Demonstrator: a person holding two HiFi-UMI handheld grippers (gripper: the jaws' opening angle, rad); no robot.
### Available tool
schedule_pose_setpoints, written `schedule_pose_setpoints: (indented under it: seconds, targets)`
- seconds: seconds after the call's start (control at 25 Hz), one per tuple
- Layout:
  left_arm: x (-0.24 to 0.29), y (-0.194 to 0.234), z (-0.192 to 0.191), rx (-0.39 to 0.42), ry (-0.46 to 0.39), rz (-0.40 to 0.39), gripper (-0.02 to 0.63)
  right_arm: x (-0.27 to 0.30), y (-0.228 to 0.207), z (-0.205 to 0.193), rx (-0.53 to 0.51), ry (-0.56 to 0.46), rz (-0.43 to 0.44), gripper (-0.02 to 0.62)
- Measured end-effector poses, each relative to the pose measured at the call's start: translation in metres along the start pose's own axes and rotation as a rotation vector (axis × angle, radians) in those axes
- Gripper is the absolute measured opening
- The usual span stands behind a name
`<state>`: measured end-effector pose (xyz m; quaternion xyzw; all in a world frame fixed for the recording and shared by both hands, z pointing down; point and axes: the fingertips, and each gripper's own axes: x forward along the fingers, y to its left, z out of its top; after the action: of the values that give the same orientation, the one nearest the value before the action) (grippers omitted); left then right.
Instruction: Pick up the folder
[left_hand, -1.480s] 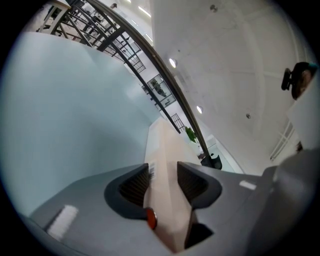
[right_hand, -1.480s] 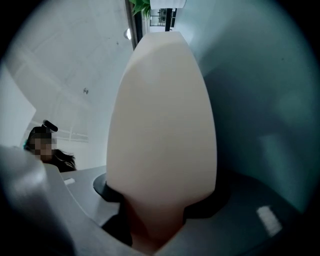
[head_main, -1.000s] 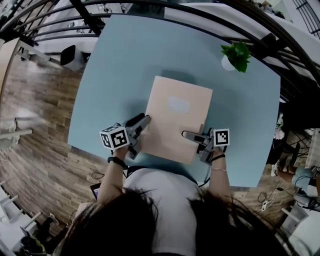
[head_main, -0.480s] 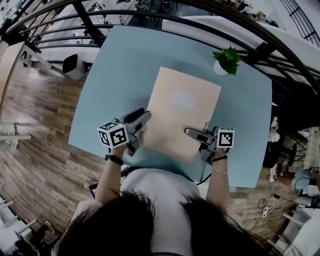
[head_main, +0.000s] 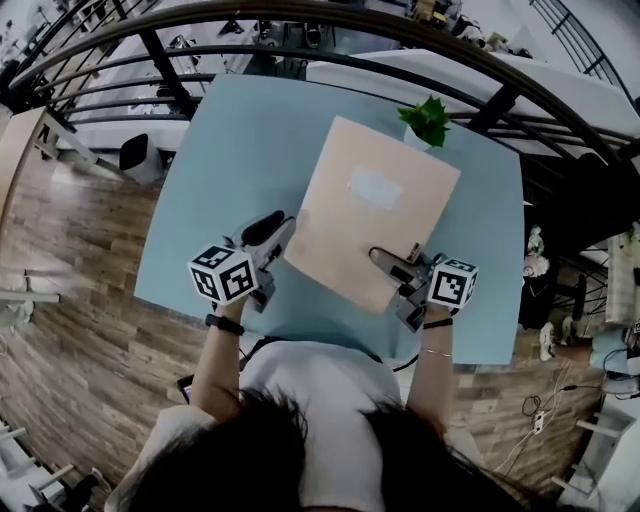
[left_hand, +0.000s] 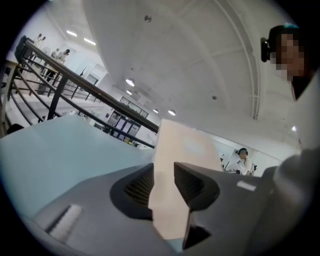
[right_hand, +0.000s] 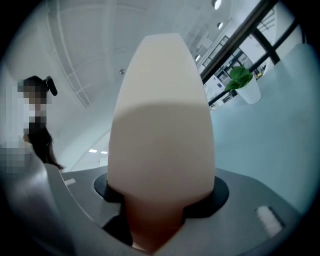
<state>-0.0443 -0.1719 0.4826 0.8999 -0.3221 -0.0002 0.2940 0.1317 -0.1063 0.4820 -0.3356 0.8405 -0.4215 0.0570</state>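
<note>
The folder (head_main: 375, 215) is a plain beige one with a pale label, hanging tilted above the light blue table (head_main: 220, 150). My left gripper (head_main: 274, 238) has the folder's near left edge (left_hand: 172, 155) between its jaws; they have just been closing and now pinch it. My right gripper (head_main: 388, 264) is shut on the near right edge, and in the right gripper view the folder (right_hand: 160, 115) fills the middle between its jaws (right_hand: 160, 200). In the left gripper view the left gripper (left_hand: 165, 187) shows the sheet standing edge-on.
A small potted plant (head_main: 428, 118) stands at the table's far right, just behind the folder's far corner, and shows again as the plant (right_hand: 242, 80). A dark railing (head_main: 300, 50) curves beyond the table. Wood floor (head_main: 60, 300) lies to the left.
Both grippers have risen and rolled, lifting the folder off the table. It now looks larger and its far corner reaches the plant.
</note>
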Motion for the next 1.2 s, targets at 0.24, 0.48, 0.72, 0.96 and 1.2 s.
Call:
schedule_pose_setpoints:
  seconds: [0.24,0.48,0.72,0.96,1.2]
  targets:
    - [-0.003,-0.035,0.033,0.160,-0.064,0.013,0.141,-0.020,0.018,0.019,-0.181,-0.090,-0.162,0.291]
    - [-0.008,-0.054,0.056,0.254,-0.098,0.014,0.114,-0.030,0.037,0.037,-0.389,-0.142,-0.343,0.289]
    - [-0.007,-0.081,0.053,0.338,-0.115,0.026,0.058,-0.063,0.043,0.045,-0.547,-0.212,-0.496,0.285]
    - [-0.006,-0.086,0.051,0.445,-0.098,0.078,0.058,-0.083,0.045,0.056,-0.622,-0.303,-0.622,0.281]
    - [-0.005,-0.084,0.046,0.512,-0.090,0.124,0.057,-0.096,0.040,0.057,-0.702,-0.313,-0.712,0.278]
